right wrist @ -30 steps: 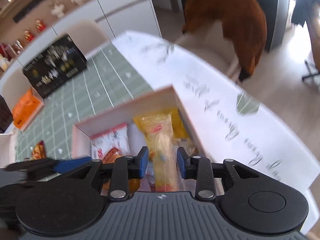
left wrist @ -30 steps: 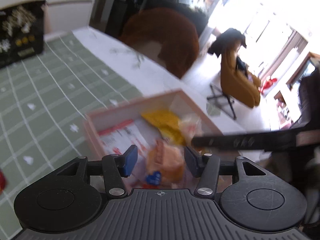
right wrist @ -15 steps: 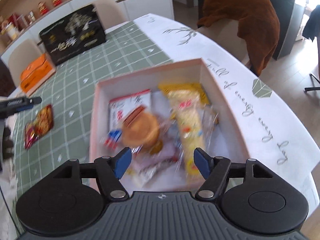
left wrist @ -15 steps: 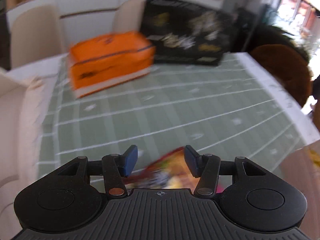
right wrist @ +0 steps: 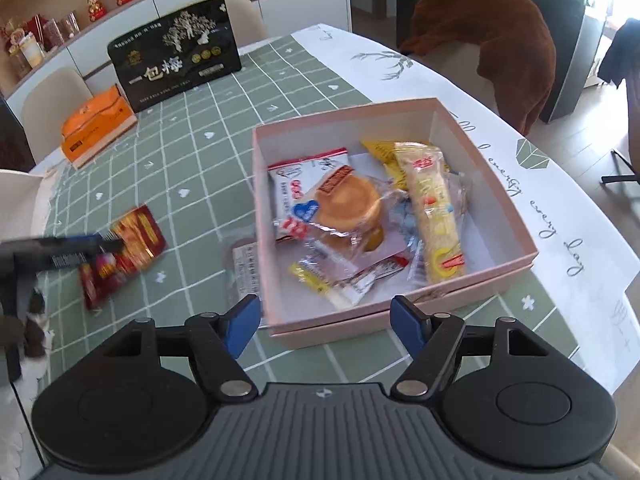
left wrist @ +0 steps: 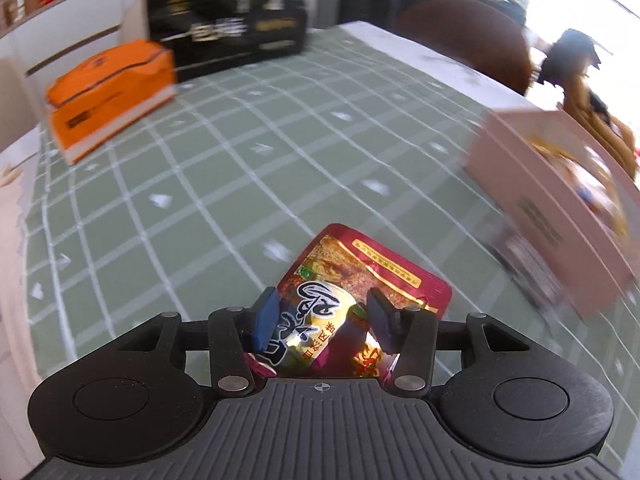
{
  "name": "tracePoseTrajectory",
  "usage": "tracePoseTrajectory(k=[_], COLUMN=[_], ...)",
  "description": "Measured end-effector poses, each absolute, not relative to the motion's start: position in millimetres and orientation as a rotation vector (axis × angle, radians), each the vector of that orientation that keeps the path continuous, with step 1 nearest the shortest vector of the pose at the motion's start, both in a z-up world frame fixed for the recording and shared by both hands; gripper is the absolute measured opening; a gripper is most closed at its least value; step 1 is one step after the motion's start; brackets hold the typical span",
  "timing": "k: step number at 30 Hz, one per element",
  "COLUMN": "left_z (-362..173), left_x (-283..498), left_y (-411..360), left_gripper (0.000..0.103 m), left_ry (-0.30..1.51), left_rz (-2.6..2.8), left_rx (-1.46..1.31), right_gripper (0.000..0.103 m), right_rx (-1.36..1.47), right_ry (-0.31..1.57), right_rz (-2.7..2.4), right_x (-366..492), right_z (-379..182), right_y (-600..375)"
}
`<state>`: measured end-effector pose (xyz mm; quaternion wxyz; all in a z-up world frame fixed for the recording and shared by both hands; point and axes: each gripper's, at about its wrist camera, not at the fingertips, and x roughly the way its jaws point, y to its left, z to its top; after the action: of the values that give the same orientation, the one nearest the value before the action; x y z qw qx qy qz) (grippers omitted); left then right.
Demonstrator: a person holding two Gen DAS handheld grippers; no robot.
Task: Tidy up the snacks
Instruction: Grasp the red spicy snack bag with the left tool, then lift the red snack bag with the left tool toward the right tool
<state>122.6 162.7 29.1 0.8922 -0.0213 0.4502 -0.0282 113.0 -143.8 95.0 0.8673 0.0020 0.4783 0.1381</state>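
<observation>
A red snack packet point(left wrist: 360, 268) lies flat on the green checked cloth. My left gripper point(left wrist: 323, 320) is low over it with the packet between its closing jaws, the blue pads not pressing it. The right wrist view shows the same packet point(right wrist: 136, 236) left of the pink box point(right wrist: 360, 330). My right gripper point(right wrist: 325, 314) hovers above the box's near wall, jaws opening, nothing between them. Inside the box lie a round cake packet point(right wrist: 346, 204), a long yellow packet point(right wrist: 434, 216) and several other snacks.
A clear packet point(right wrist: 244, 268) lies on the cloth against the box's left wall. A black gift box point(right wrist: 176, 52) and an orange box point(right wrist: 96, 128) stand at the far side. A brown-covered chair point(right wrist: 500, 40) stands beyond the table's right edge.
My left gripper swung from the pink box over to the red packet and sank onto it. My right gripper let go of the long yellow packet, opened wide and drew back from the box.
</observation>
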Motion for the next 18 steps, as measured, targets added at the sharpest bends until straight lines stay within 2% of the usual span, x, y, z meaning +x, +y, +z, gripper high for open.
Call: tracePoseTrajectory(k=[5, 11, 12, 13, 15, 18], left_z=[28, 28, 28, 28, 29, 29], left_x=[81, 44, 41, 40, 36, 27], left_y=[125, 120, 123, 125, 129, 133], left_gripper=[0.054, 0.054, 0.054, 0.054, 0.053, 0.052], left_ry=[0.952, 0.962, 0.963, 0.963, 0.964, 0.957], left_rz=[-0.119, -0.098, -0.093, -0.089, -0.084, -0.074], left_rx=[-0.037, -0.114, -0.133, -0.149, -0.171, -0.200], right_gripper=[0.069, 0.059, 0.053, 0.037, 0.015, 0.012], right_rx=[0.021, 0.045, 0.013, -0.025, -0.141, -0.411], right_ry=[0.977, 0.995, 0.991, 0.996, 1.007, 0.994], right_rz=[0.239, 0.250, 0.248, 0.247, 0.234, 0.177], right_x=[90, 87, 95, 105, 131, 164], right_z=[89, 84, 86, 86, 79, 50], right_y=[-121, -74, -60, -46, -14, 34])
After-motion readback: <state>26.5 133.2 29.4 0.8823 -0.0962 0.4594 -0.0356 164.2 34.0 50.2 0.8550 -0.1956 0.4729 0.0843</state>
